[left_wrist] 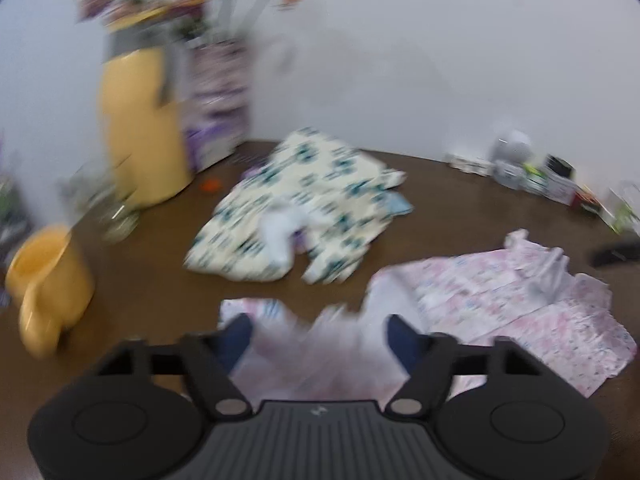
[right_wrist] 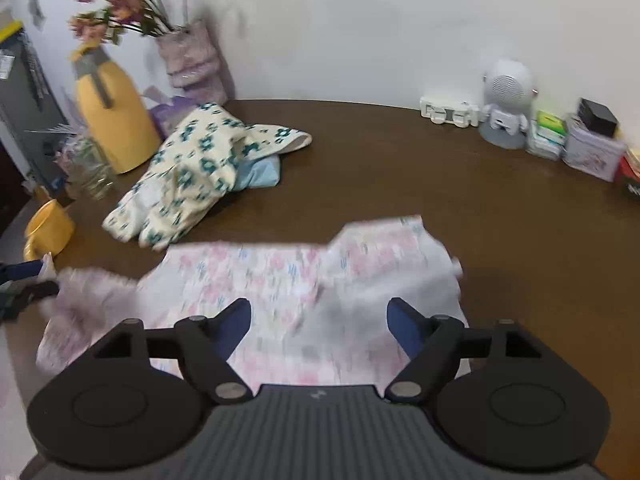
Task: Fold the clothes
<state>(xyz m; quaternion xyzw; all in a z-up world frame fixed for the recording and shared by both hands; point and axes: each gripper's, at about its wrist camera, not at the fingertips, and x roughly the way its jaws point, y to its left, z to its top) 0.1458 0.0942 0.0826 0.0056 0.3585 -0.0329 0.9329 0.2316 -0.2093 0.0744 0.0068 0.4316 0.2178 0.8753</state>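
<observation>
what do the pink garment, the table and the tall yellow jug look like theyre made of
Pink garment: thin woven fabric, probably cotton, matte, with a small floral print; it lies limp and creased.
Table: dark brown wood or wood veneer, with a smooth, faintly glossy top.
Tall yellow jug: hard, smooth and opaque, likely plastic or painted metal, with a grey handle and collar; the blur leaves it open.

The left tool is a matte black plastic body with a ribbed grey centre plate bearing a small pale logo, flanked by two round black discs. Angled black link arms pivot on silver round-headed pins and carry dark blue fingers. The right tool is built alike: ribbed plate, twin discs, silver pins, dark blue fingers, small screws atop its links.
</observation>
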